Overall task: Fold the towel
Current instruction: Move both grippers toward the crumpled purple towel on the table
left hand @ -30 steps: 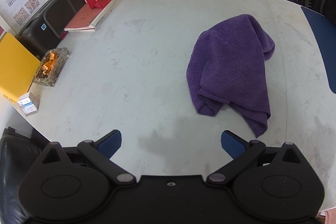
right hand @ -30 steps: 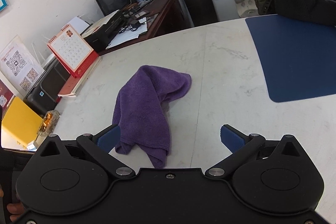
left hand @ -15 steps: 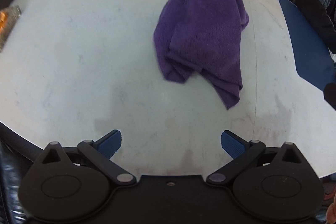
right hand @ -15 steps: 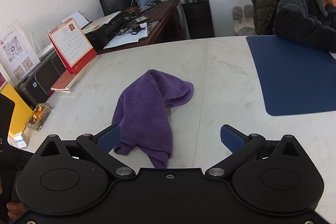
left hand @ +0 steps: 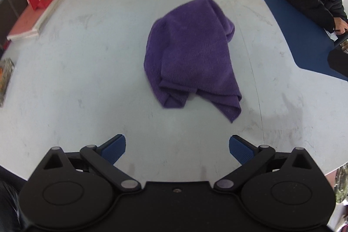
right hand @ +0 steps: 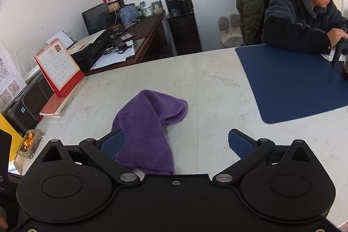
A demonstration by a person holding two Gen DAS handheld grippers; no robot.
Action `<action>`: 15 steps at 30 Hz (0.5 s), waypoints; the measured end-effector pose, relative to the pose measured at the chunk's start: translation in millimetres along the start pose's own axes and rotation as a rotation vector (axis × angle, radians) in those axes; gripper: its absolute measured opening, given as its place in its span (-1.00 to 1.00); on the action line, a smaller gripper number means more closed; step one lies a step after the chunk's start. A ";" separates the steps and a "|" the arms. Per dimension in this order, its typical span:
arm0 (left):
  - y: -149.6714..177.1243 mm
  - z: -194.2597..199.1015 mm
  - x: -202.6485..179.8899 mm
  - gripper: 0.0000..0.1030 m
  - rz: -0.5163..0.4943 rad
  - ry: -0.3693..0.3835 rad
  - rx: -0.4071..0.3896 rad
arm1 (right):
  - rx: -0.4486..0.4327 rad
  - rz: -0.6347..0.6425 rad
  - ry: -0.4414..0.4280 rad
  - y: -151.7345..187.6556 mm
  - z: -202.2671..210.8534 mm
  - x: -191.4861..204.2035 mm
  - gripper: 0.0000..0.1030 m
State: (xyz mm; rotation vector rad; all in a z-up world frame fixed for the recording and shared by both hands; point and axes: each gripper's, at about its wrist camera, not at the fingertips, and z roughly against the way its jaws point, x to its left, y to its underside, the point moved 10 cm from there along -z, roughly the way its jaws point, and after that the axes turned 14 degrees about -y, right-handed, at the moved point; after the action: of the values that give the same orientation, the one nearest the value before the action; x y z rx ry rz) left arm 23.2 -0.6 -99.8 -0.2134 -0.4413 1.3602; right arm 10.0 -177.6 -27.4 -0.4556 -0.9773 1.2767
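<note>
Both tools have closed in on the cloth since a second ago. The left gripper (left hand: 176, 149) hangs spread and empty over bare white table (left hand: 87, 62); the right gripper (right hand: 175, 144), equally spread, has its left pad (right hand: 113, 142) overlapping the crumpled purple towel (left hand: 191, 58), which lies bunched mid-table, left of the blue mat (right hand: 295, 82).

Towel (left hand: 191, 53): solid purple. Table (left hand: 97, 62): mottled white. Mat (right hand: 293, 79), right of frame: plain dark blue. Calendar (right hand: 57, 67), left: red-framed.
</note>
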 end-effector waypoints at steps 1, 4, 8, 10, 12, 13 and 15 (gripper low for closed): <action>-2.2 1.2 -2.0 0.98 -0.013 -0.003 -0.013 | 0.002 0.002 0.000 1.5 0.0 -0.1 1.00; -6.6 4.9 -7.6 0.98 -0.034 0.011 -0.036 | 0.000 -0.001 0.001 2.2 -1.1 -1.1 1.00; -3.5 8.2 -15.2 0.98 -0.050 0.023 -0.041 | 0.000 -0.053 0.020 7.4 0.7 -5.6 1.00; 0.0 9.6 -18.9 0.98 -0.049 0.029 -0.039 | -0.019 -0.095 0.035 12.9 5.5 -7.7 1.00; 5.2 11.6 -22.9 0.98 -0.049 0.038 -0.037 | -0.036 -0.127 0.054 19.4 12.6 -10.7 1.00; 7.9 12.3 -25.3 0.98 -0.053 0.043 -0.035 | -0.047 -0.139 0.064 22.5 17.5 -13.0 1.00; 10.0 12.8 -27.7 0.98 -0.055 0.044 -0.033 | -0.046 -0.157 0.064 26.6 21.3 -12.9 1.00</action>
State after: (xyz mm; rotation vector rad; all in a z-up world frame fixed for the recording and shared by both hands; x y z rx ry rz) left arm 4.8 -26.9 -97.3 -0.2561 -0.4303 1.2926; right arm -22.6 -187.1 -40.7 -0.4434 -0.9711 1.0945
